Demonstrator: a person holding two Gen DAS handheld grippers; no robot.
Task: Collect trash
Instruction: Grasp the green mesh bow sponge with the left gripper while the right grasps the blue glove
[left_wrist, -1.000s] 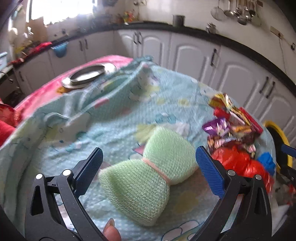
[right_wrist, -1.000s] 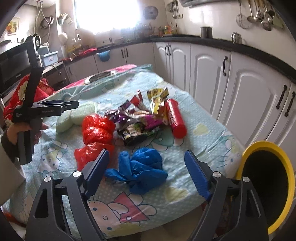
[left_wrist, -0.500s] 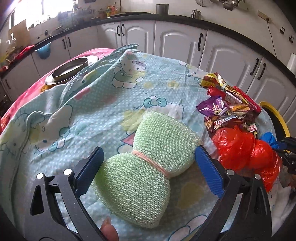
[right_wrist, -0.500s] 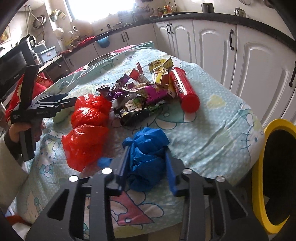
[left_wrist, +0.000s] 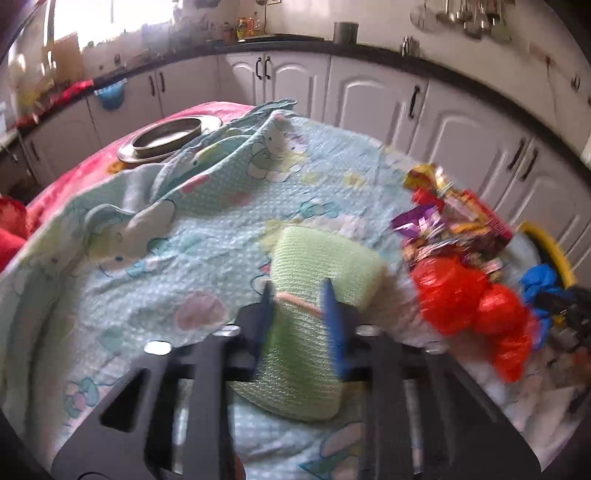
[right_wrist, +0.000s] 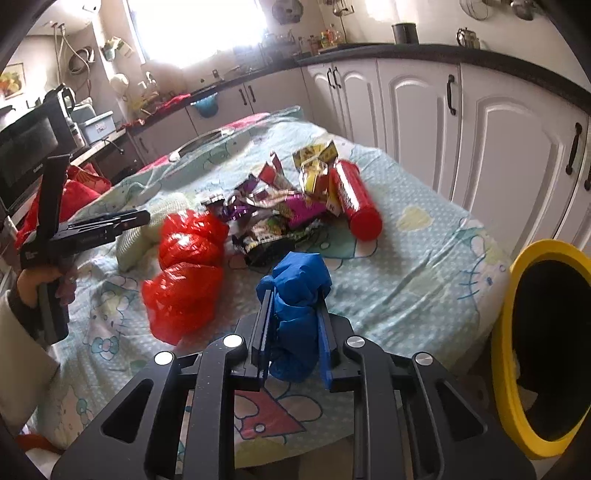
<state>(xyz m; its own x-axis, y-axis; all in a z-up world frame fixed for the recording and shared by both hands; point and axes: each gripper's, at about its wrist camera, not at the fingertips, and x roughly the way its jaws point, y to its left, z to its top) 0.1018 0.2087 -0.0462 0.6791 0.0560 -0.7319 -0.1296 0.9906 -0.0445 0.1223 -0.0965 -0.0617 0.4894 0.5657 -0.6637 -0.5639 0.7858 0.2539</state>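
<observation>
The green mesh scrubber (left_wrist: 306, 325) is clamped by the left hand-held gripper (left_wrist: 299, 314); the blue plastic bag (right_wrist: 295, 295), beside the yellow-rimmed bin (right_wrist: 517, 369), is clamped by the right hand-held gripper (right_wrist: 295, 332).

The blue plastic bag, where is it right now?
In the right wrist view the blue plastic bag sits clamped in the right gripper, between the red bags and the yellow bin.

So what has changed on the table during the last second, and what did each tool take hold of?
The left tool closed on the green mesh sponge at its banded waist. The right tool closed on the blue bag and holds it above the cloth. The red bags, the wrappers, the red tube and the yellow bin stayed where they were.
</observation>
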